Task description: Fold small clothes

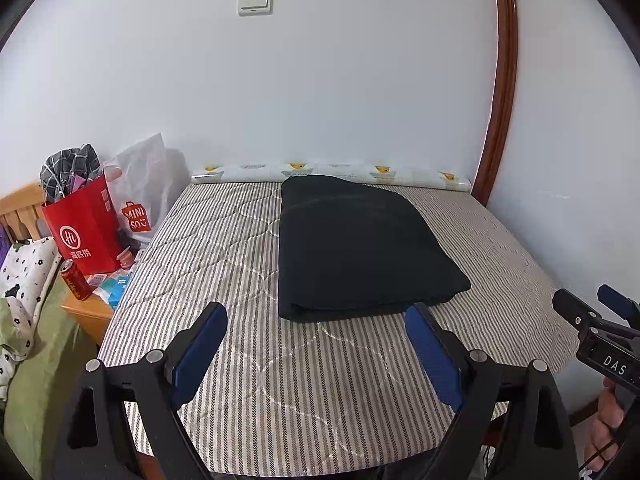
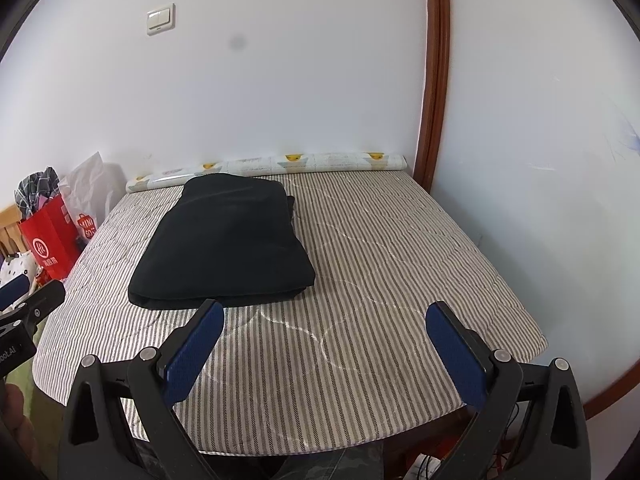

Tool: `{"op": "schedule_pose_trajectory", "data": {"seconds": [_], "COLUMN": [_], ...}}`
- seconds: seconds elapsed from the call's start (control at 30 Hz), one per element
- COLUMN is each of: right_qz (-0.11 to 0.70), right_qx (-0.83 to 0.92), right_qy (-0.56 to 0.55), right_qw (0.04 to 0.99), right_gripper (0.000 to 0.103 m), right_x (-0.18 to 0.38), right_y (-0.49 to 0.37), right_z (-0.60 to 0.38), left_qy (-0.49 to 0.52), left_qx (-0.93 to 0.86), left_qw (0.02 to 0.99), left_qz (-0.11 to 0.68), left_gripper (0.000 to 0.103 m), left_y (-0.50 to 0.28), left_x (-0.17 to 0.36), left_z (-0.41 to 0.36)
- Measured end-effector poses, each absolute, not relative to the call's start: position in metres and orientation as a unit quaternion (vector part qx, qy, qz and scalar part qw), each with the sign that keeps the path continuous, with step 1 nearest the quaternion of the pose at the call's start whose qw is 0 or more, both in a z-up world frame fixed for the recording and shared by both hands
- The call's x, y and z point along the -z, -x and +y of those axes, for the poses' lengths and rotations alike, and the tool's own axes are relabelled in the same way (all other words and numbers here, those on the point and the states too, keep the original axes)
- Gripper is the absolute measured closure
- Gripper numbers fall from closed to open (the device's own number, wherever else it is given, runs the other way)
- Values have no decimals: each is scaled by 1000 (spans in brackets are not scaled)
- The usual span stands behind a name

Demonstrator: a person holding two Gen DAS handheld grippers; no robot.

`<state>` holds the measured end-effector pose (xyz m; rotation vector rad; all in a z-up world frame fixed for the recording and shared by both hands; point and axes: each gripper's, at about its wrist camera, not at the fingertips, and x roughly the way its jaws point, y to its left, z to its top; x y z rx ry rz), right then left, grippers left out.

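A dark folded garment (image 1: 356, 244) lies flat on the striped quilted surface (image 1: 224, 248), its folded edge toward me. My left gripper (image 1: 316, 312) hovers just short of that near edge, open, with nothing between its blue pads (image 1: 200, 344). In the right wrist view the same garment (image 2: 224, 244) sits to the left of centre. My right gripper (image 2: 326, 312) is open over bare striped cloth (image 2: 392, 264), to the right of the garment's near corner and apart from it. The right gripper also shows at the left wrist view's right edge (image 1: 592, 304).
A rolled printed mat (image 1: 328, 172) lies along the wall at the far edge. A red paper bag (image 1: 80, 232), a white plastic bag (image 1: 144, 184) and a red can (image 1: 75, 280) stand on a wooden side table at left. A brown door frame (image 1: 500, 92) rises at right.
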<state>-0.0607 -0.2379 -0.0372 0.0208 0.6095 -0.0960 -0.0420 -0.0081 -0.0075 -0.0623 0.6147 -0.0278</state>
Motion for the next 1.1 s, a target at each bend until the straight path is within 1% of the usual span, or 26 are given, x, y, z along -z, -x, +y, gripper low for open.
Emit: {"op": "schedule_pose_trajectory", "data": {"seconds": [1.1], "right_qz": [301], "right_qx": [45], "right_qy": [-8], "right_qw": [953], "right_gripper": [3], "right_x": [37], "right_y": [61], "right_z": [-243], "left_qy": [39], "left_qx": [12], "left_qw": [952], "left_qz": [303], "left_gripper": [13], "left_y": [41], "left_x": [11], "left_z": [-4]}}
